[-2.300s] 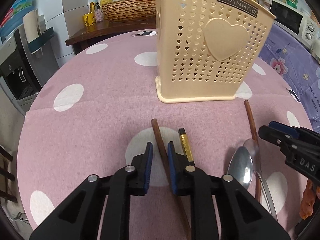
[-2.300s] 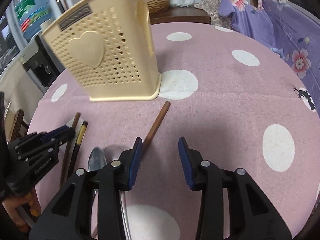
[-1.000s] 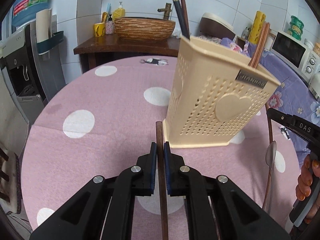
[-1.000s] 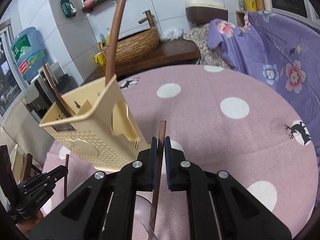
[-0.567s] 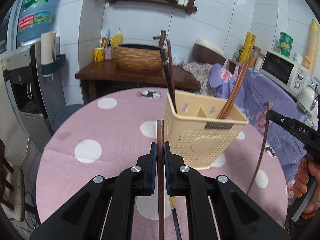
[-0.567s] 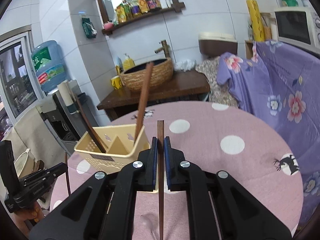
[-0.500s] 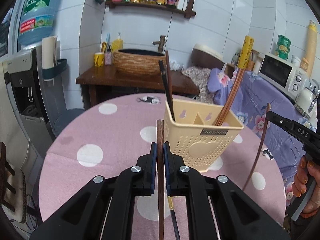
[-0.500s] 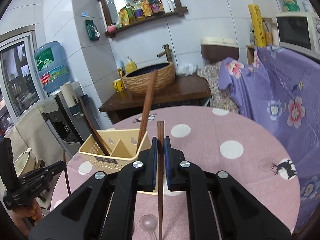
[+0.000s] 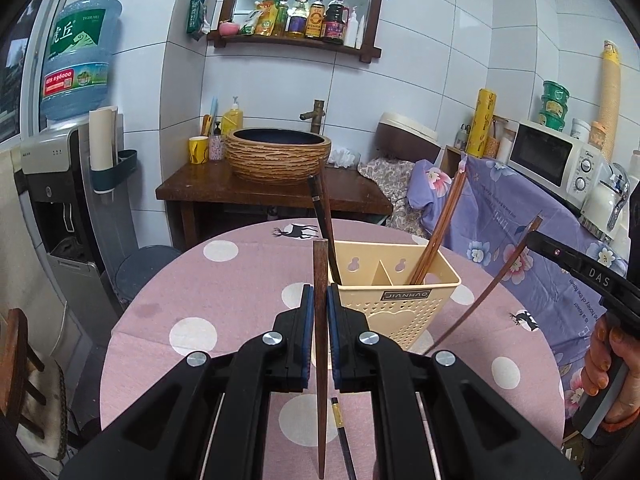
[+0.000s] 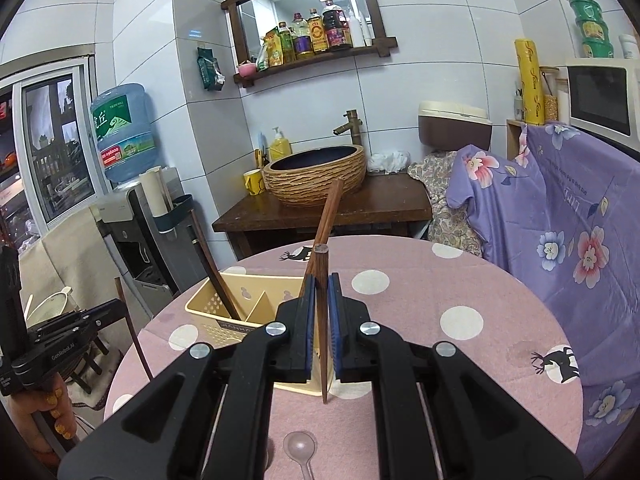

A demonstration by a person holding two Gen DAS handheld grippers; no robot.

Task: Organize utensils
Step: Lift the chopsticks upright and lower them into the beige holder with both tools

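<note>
My left gripper (image 9: 319,304) is shut on a brown wooden chopstick (image 9: 320,264) held upright, high above the table. My right gripper (image 10: 320,292) is shut on a second brown chopstick (image 10: 321,264), also upright; it shows in the left wrist view (image 9: 484,284) at the right. The cream perforated utensil holder (image 9: 396,304) stands on the pink table just beyond both grippers, with a dark chopstick (image 9: 322,220) in its left compartment and brown ones (image 9: 440,228) in its right. A black chopstick with a gold band (image 9: 342,436) and a metal spoon (image 10: 300,448) lie on the table below.
The round table (image 9: 240,280) has a pink cloth with white dots. Behind it stand a wooden sink counter (image 9: 272,192), a water dispenser (image 9: 60,184) at left, and a purple floral cover (image 10: 560,208) and microwave (image 9: 548,160) at right.
Both grippers closed on a chopstick lying on the table and lifted it high, tilting level. The holder now sits lower and farther in both views.
</note>
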